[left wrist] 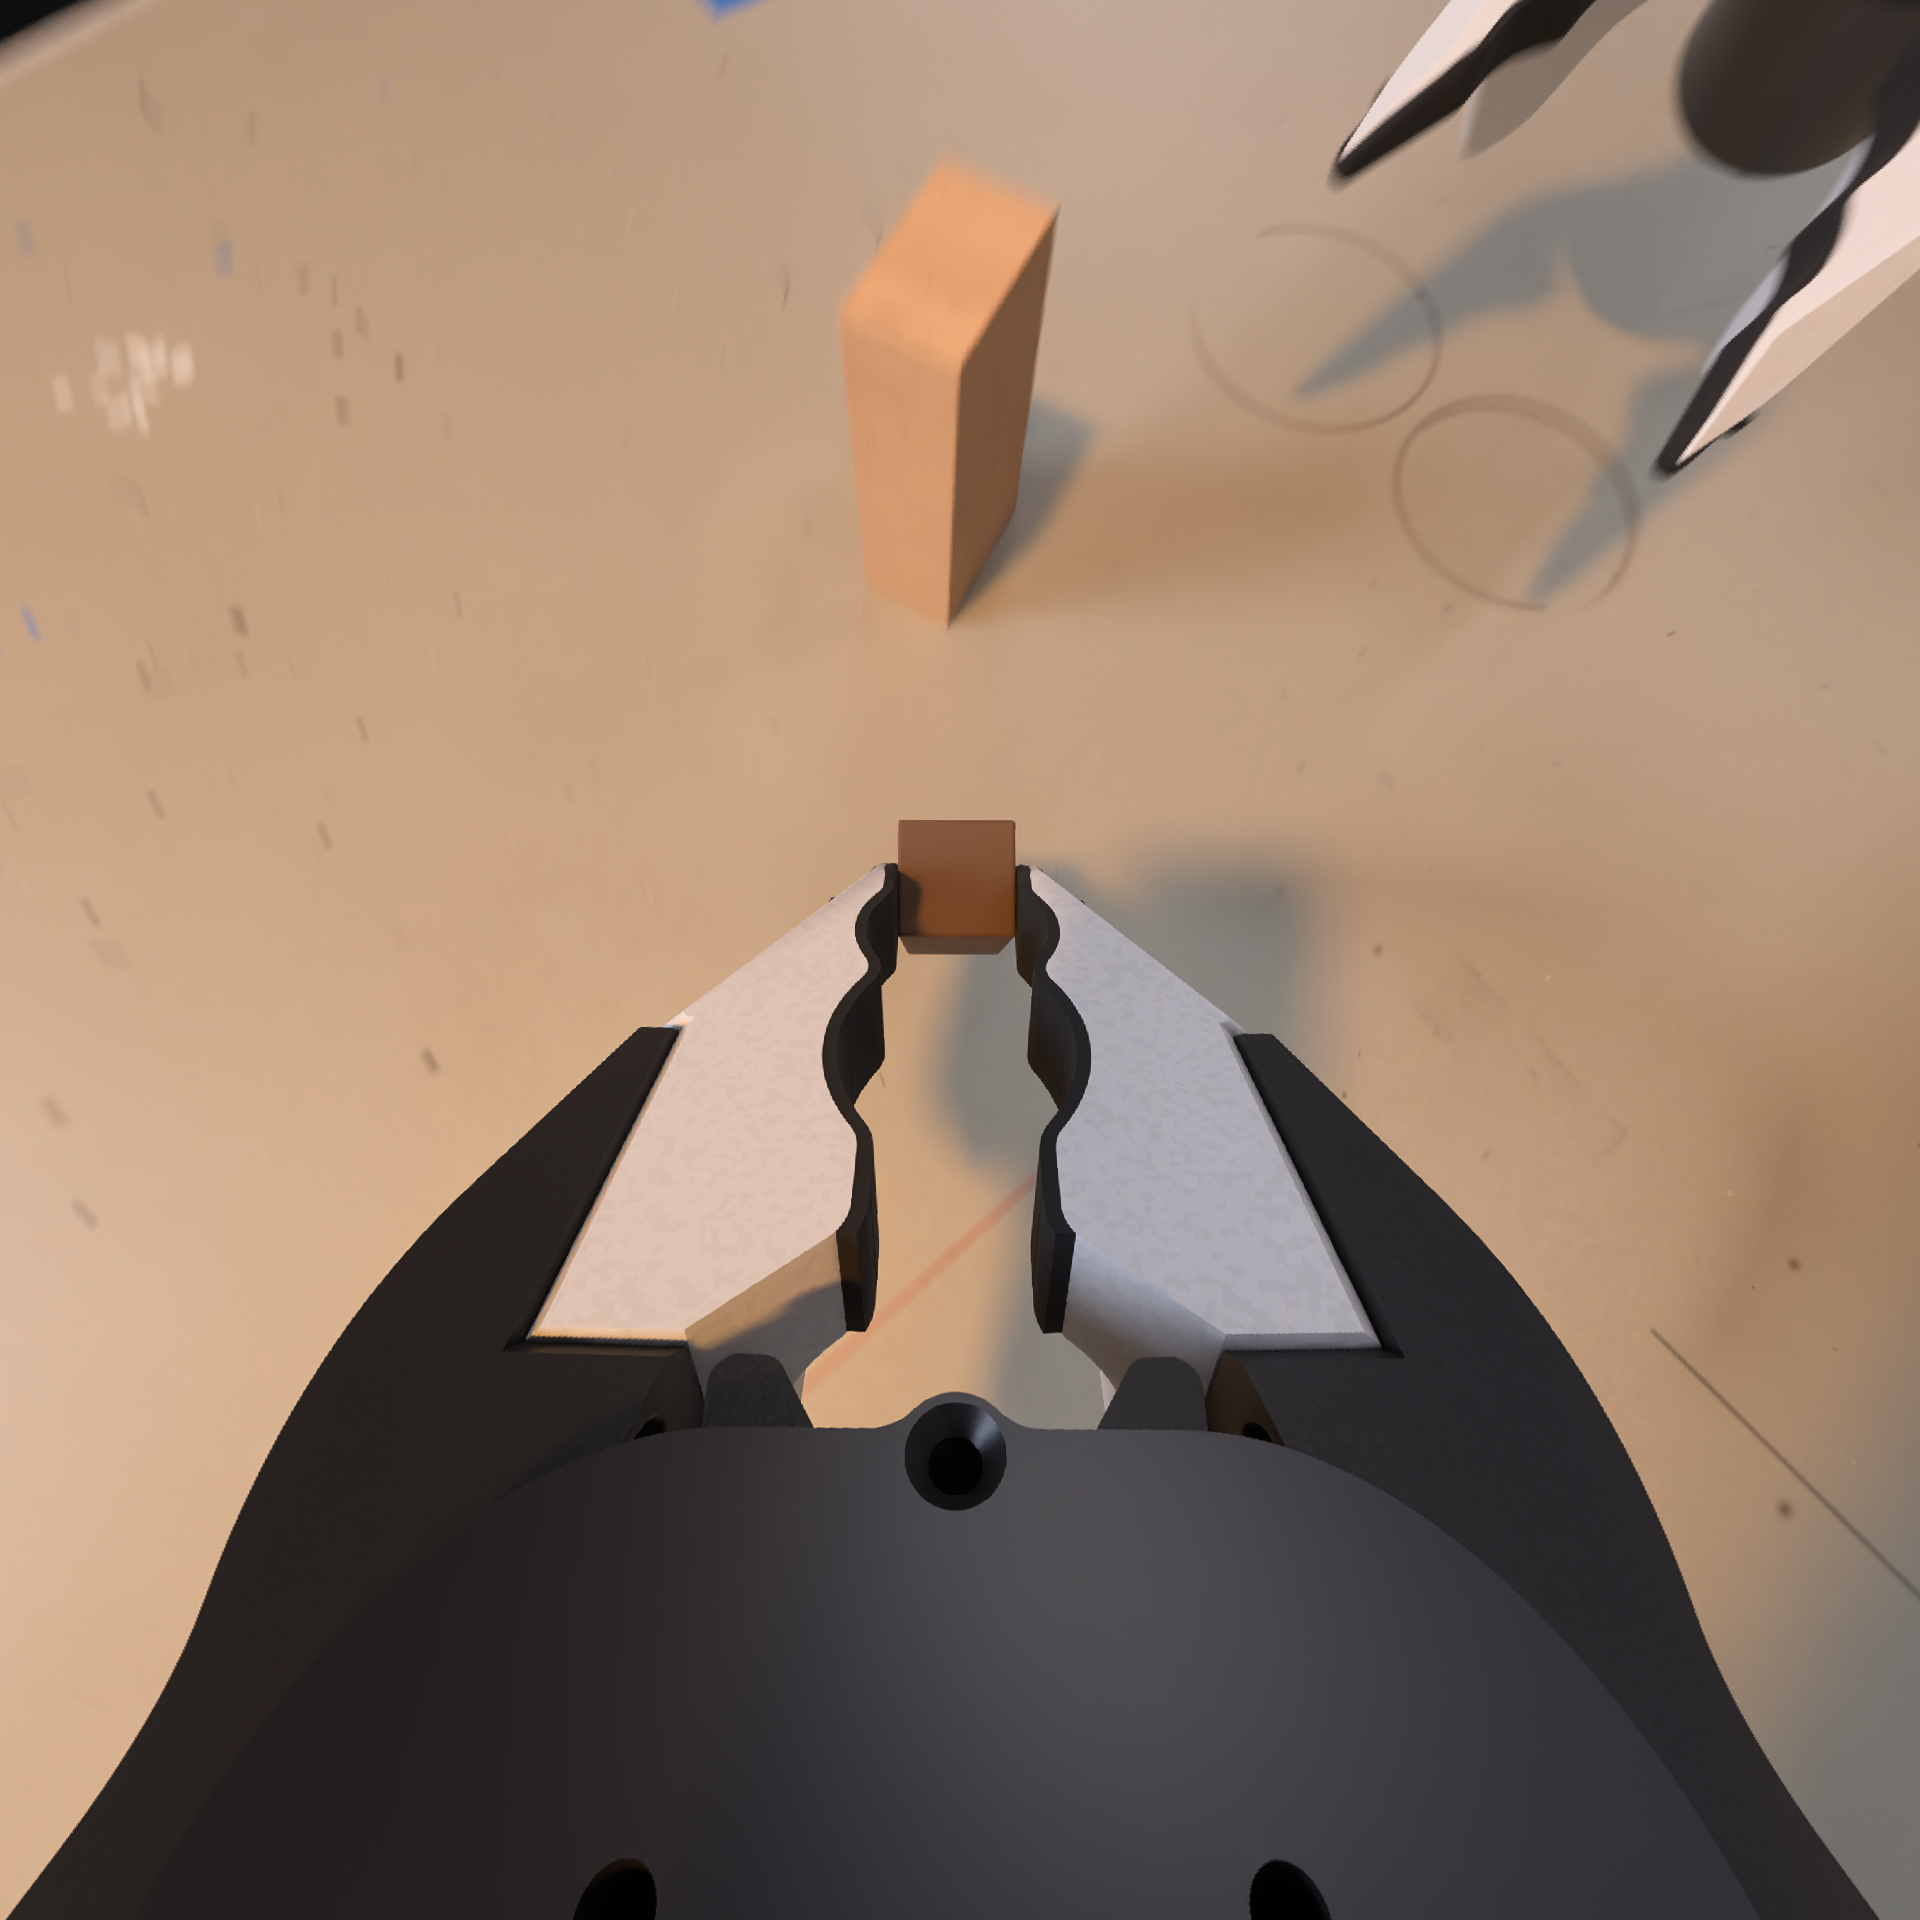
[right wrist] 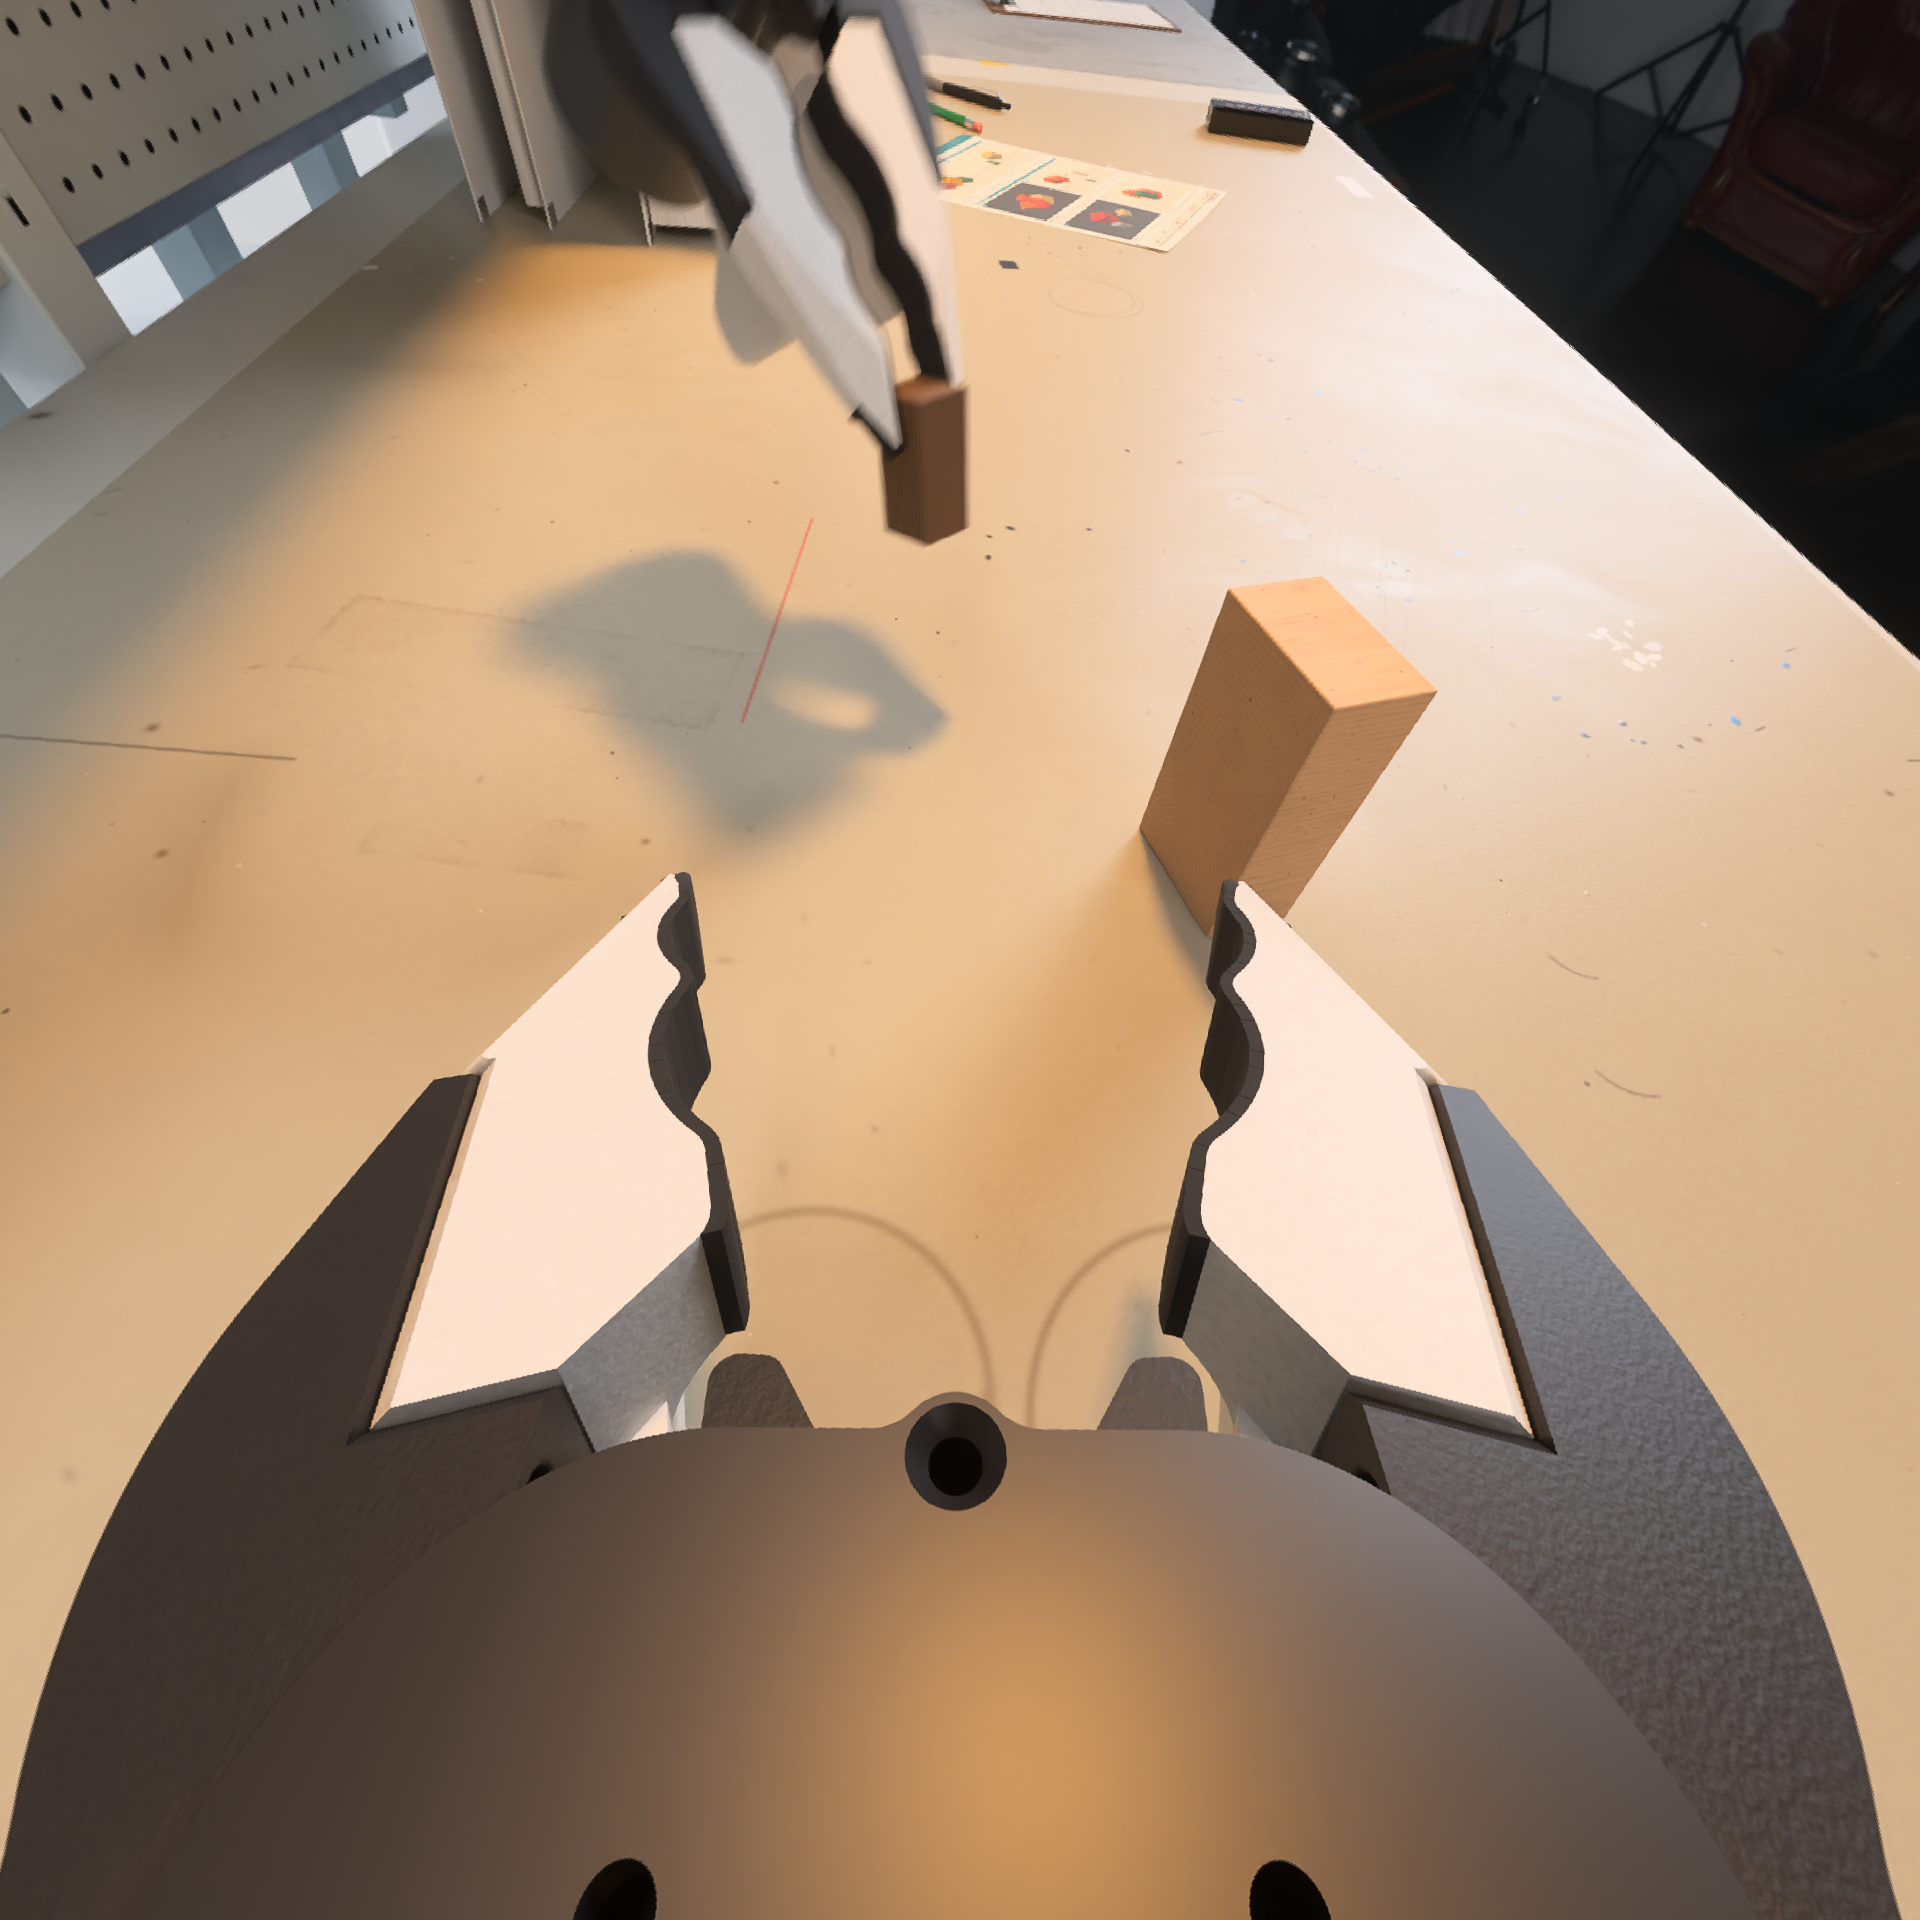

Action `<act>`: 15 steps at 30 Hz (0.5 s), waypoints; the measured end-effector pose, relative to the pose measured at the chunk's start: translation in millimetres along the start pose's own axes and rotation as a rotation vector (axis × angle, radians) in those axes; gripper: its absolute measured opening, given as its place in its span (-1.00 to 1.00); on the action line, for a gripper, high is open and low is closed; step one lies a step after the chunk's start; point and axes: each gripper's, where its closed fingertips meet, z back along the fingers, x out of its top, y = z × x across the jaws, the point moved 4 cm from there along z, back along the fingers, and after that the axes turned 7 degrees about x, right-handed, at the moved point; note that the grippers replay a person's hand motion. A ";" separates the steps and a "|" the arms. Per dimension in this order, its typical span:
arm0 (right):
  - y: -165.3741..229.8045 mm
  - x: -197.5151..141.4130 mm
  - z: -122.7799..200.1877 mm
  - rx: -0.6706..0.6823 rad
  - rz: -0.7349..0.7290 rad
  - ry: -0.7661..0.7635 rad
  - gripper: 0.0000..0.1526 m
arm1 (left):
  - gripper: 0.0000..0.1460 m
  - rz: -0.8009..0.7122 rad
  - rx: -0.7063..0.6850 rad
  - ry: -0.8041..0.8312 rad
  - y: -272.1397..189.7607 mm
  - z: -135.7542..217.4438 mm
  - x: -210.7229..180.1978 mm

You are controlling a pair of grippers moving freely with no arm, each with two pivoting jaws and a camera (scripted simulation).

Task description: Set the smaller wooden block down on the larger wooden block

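My left gripper [left wrist: 956, 894] is shut on the smaller wooden block [left wrist: 956, 883], a dark brown piece held at its fingertips well above the table. In the right wrist view the same block [right wrist: 925, 462] hangs upright from that gripper [right wrist: 914, 400]. The larger wooden block [left wrist: 940, 395] is light tan and stands upright on the table ahead of the left gripper; it also shows in the right wrist view [right wrist: 1283, 743]. My right gripper [right wrist: 956, 904] is open and empty, low over the table just beside the larger block; it shows at the upper right of the left wrist view [left wrist: 1507, 312].
The tan table [right wrist: 416, 831] has two faint ring marks [left wrist: 1512, 499] near the right gripper. A printed sheet [right wrist: 1081, 192], pens and a dark small box [right wrist: 1259, 120] lie at the far end. A perforated white panel [right wrist: 156, 135] stands at left. The table edge [right wrist: 1662, 436] runs along the right.
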 end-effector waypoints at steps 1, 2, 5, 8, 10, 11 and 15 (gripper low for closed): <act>0.1 -0.2 0.1 0.000 0.000 0.001 0.29 | -0.70 -0.049 -0.019 -0.007 1.1 0.4 17.5; 0.2 -0.3 0.2 0.000 0.002 0.003 0.29 | -0.70 -0.098 -0.037 -0.014 2.3 -0.3 35.2; 0.2 -0.1 1.3 -0.003 0.004 0.006 0.29 | -0.70 -0.194 -0.095 -0.012 1.5 -9.7 83.6; -1.3 -0.8 3.9 -0.009 0.001 0.003 0.29 | -0.70 -0.247 -0.160 -0.012 -1.3 -27.4 116.4; -2.4 -2.0 6.0 -0.011 -0.005 -0.001 0.28 | -0.71 -0.285 -0.198 0.008 -2.4 -40.3 126.7; -2.9 -2.5 7.0 -0.012 -0.006 -0.003 0.28 | -0.70 -0.297 -0.216 0.026 -3.1 -46.0 128.9; -4.5 -3.3 10.3 -0.015 -0.011 -0.013 0.27 | -0.70 -0.323 -0.244 0.097 -1.1 -64.3 129.8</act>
